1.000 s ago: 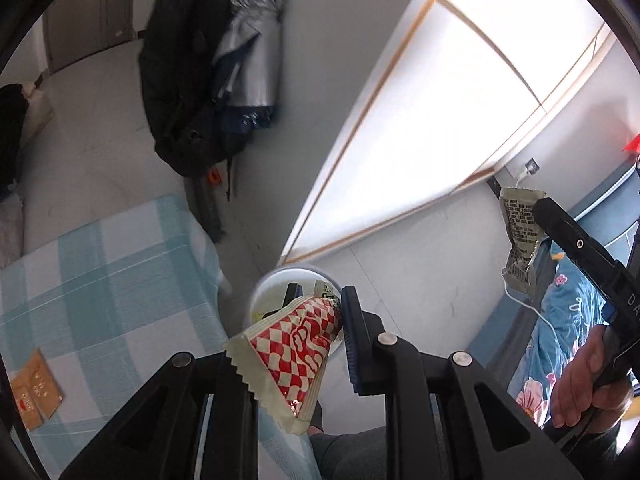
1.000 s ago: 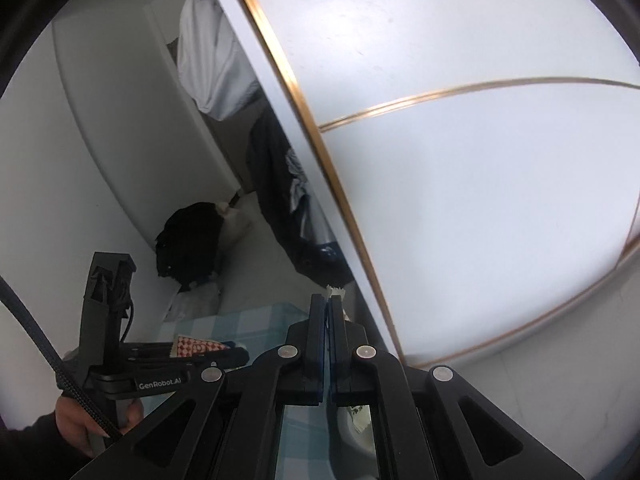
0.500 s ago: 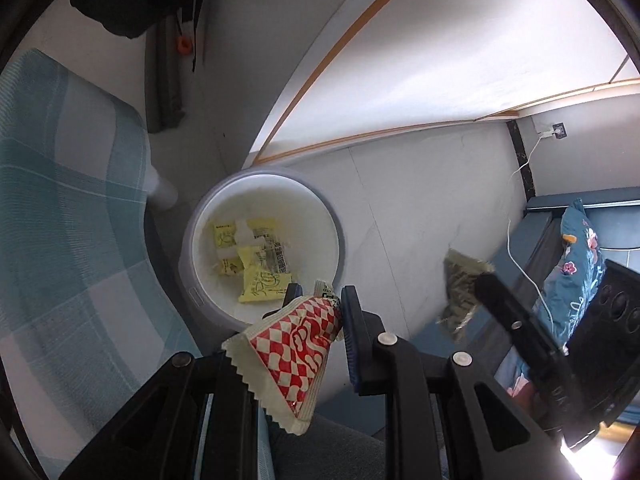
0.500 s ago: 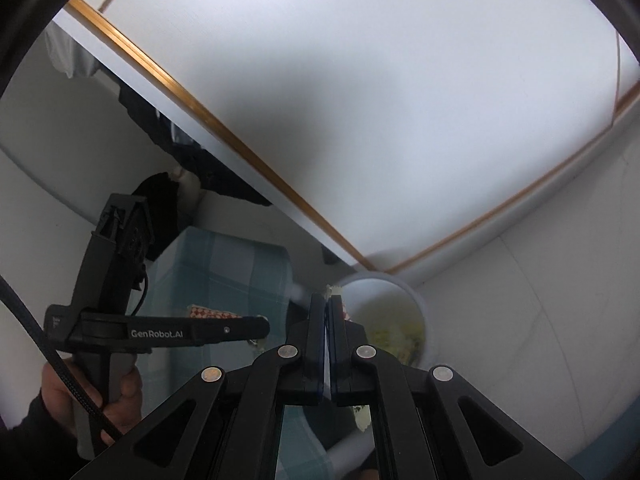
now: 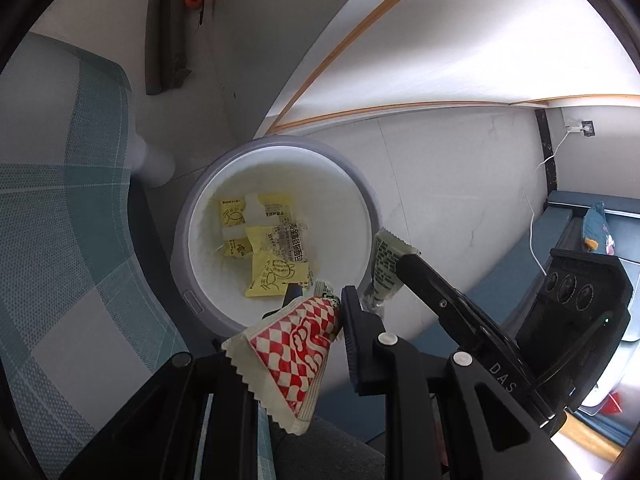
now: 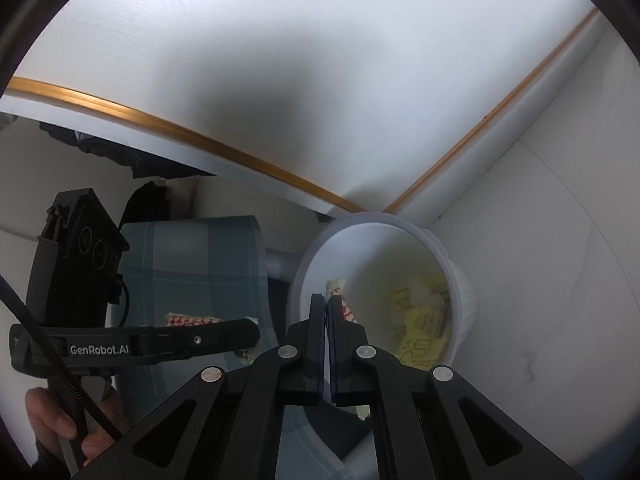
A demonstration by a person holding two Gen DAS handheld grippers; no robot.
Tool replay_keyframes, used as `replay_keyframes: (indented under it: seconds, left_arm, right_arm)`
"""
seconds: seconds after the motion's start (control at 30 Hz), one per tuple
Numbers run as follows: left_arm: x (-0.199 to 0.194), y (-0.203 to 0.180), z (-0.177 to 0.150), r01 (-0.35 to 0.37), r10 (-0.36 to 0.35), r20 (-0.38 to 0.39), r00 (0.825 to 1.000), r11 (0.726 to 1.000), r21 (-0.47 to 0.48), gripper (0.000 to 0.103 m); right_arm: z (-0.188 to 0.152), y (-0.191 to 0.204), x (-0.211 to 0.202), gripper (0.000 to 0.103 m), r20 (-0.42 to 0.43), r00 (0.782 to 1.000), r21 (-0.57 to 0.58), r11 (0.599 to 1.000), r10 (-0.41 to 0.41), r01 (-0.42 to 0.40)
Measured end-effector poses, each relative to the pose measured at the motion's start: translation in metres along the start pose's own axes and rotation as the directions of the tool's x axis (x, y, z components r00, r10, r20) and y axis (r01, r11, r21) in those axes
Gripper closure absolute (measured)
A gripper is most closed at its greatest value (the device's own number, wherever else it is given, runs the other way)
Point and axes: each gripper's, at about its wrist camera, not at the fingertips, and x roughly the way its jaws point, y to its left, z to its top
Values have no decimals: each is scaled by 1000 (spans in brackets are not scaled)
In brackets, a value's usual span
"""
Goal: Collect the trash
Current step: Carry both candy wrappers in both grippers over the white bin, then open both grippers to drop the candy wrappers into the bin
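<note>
A round white bin (image 5: 360,184) stands on the floor with several yellow wrappers (image 5: 276,276) at its bottom. My left gripper (image 5: 320,300) is shut on a red-and-white checked wrapper (image 5: 296,352), held above the bin's near rim. To its right, my right gripper (image 5: 404,260) is shut on a pale green printed wrapper (image 5: 384,268) that hangs over the bin's right rim. In the right wrist view, the right gripper (image 6: 325,300) pinches that wrapper (image 6: 337,286) above the bin (image 6: 400,220). The left gripper (image 6: 252,324) with its checked wrapper (image 6: 192,320) is at the left.
A table under a teal checked cloth (image 5: 60,220) stands left of the bin, its white leg (image 5: 152,160) close by. A white panel with gold trim (image 5: 440,40) rises behind the bin. A blue sofa (image 5: 568,216) and a white cable (image 5: 536,200) are at the right. A hand (image 6: 52,420) grips the left handle.
Both grippers have sunk and tipped downward, each keeping its wrapper. The bin now fills the middle of both views, and the right gripper's wrapper has come from high at the right to the bin's rim.
</note>
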Motion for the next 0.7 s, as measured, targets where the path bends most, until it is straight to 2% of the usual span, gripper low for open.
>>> replay_keyframes:
  seconds: [0.2,0.23,0.27,0.33,0.4,0.53,0.7]
  left_arm:
    - [3,4,8,-24,23,-22,1000,998,-57,85]
    - [3,5,8,-38,36,-22,999,997,-62,77]
    - [3,5,8,-45,44,-22,999,997,-66,63]
    - [4,8,8,-55,55,-14,998,996,-73,53]
    - [4,9,8,-61,61,-10,998,996,-61,53]
    - [1,11,4,-75,74,-17,997,994,-74,53]
    - [0,3,1,-116,116,-7,993,992,-51,50]
  right_arm:
    - [2,-10,17,99,-34,999,29,1000,11,-10]
    - [1,-12,21,99,-39,999,33,999,14,-12]
    - [0,-13,23,99,-49,999,33,999,18,-17]
    - [-4,-16,26,99,-79,997,41,999,21,-18]
    - [-7,-18,28,99,-106,994,44,999,26,-21]
    - [-13,-20,18,98,-97,995,29,1000,10,-8]
    - [-16,-29,-4,84,-72,997,36,999,-36,39]
